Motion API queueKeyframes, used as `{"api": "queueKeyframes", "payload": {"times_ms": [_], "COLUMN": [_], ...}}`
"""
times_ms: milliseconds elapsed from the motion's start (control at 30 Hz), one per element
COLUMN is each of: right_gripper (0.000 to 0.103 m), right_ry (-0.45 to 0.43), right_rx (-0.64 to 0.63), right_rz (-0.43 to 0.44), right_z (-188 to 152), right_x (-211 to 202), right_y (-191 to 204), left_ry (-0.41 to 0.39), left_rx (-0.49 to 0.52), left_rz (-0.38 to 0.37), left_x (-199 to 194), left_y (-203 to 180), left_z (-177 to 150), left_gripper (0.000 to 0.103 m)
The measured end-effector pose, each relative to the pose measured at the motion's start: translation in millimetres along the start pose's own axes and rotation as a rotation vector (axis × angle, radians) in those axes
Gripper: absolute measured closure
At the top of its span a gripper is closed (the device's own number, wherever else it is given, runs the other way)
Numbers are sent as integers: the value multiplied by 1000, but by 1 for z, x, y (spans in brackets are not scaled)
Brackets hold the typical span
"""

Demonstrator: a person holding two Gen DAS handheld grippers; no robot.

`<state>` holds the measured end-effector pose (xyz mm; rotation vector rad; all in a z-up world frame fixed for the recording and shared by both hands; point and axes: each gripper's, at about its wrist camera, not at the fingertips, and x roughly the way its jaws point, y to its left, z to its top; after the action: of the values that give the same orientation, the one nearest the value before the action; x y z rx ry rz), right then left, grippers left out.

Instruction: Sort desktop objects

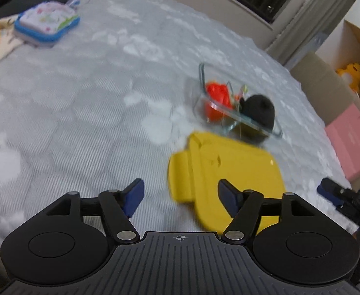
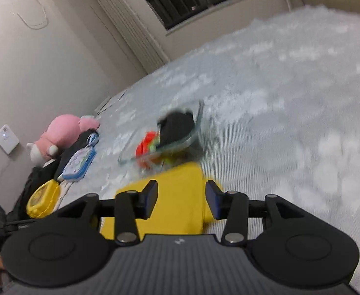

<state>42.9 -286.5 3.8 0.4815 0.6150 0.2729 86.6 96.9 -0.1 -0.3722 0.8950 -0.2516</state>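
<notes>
Grey quilted bedspread [image 1: 86,113] fills my view; my left gripper [image 1: 180,198] and right gripper [image 2: 181,200] both gape empty above the yellow lid [image 1: 236,172], glass container [image 1: 219,103] at one o'clock.

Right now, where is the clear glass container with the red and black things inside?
In both wrist views the clear glass container sits on the grey bedspread, just beyond the flat yellow plastic lid.

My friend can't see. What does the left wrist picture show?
Two open gripper fingers hover over a grey bedspread, beside a yellow lid. Behind the lid sits a glass dish holding red and black things.
</notes>
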Motion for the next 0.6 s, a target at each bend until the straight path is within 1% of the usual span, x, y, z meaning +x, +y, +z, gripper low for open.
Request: {"api": "queueKeyframes", "payload": {"times_ms": [67, 167, 233, 267, 333, 433, 467, 500, 533, 600], "right_gripper": [56, 56, 56, 56, 56, 46, 45, 46, 47, 55], "right_ry": [-27, -51, -57, -56, -4, 86, 114, 115, 95, 77], "right_rx": [-83, -222, -308, -351, -410, -466, -469, -475, -498, -611], "right_rz": [-31, -92, -132, -156, -199, -258, -267, -277, -288, -315], "right_z": [17, 41, 50, 54, 59, 64, 64, 63, 60, 55], "right_x": [11, 48, 75, 89, 122, 169, 180, 188, 192, 192], "right_y": [15, 43, 58, 65, 72, 77, 76, 74, 75, 85], "left_ry": [8, 57, 81, 84, 69, 67, 64, 60, 57, 51], "left_rx": [18, 65, 123, 152, 193, 203, 201, 203, 206, 208], "left_rz": [9, 32, 47, 59, 77, 59, 55, 54, 55, 52], "left_x": [11, 40, 55, 60, 63, 61, 60, 58, 56, 54], "left_y": [-11, -35, -50, -57, -64, -64, -63, -62, -60, -57], "left_z": [10, 14, 10, 6, 1, -1, -1, 0, 0, 1], "left_gripper": [23, 20, 19, 15, 13, 11, 10, 10, 10, 10]}}
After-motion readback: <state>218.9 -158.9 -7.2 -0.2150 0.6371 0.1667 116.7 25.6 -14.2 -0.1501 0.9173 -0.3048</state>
